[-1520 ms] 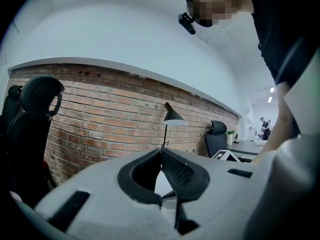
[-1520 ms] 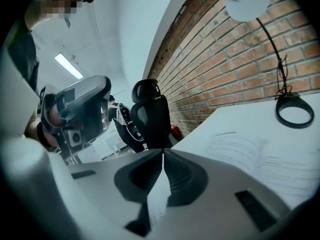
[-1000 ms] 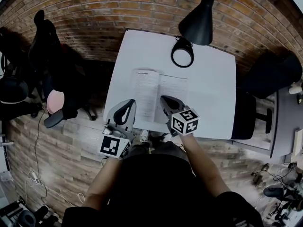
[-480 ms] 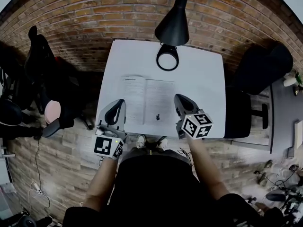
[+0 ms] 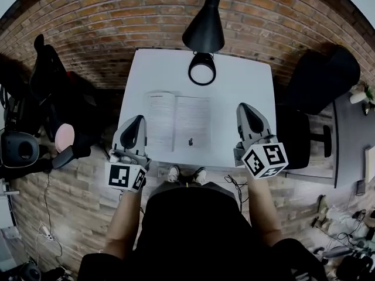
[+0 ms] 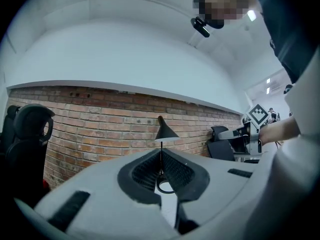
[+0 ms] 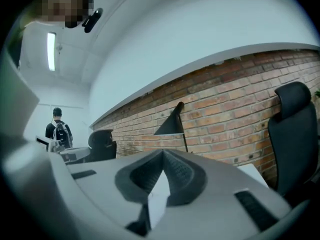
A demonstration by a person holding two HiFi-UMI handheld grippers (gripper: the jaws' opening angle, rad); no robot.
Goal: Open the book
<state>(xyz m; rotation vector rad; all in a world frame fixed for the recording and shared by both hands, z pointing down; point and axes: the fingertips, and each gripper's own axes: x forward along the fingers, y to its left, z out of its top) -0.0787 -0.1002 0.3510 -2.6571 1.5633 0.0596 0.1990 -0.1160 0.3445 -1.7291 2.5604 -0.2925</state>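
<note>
The book [image 5: 177, 122] lies open and flat in the middle of the white table [image 5: 246, 86], two printed pages facing up. In the head view my left gripper [image 5: 135, 123] hovers at the table's left edge, just left of the book and clear of it. Out past the book's right page, my right gripper [image 5: 245, 108] is raised over the table's right side. Both are shut and hold nothing. In the left gripper view the left gripper [image 6: 161, 154] points level at the lamp [image 6: 165, 131]. The right gripper [image 7: 162, 154] looks level at the brick wall.
A black desk lamp [image 5: 203, 28] with a ring base [image 5: 202, 70] stands at the table's far edge, behind the book. Black office chairs stand at the left [image 5: 50, 63] and the right [image 5: 322, 81]. A person [image 7: 59, 129] stands far off in the right gripper view.
My right gripper has lifted off the book's right page and swung out to the right. The left gripper has drifted slightly left and up. The book stays open.
</note>
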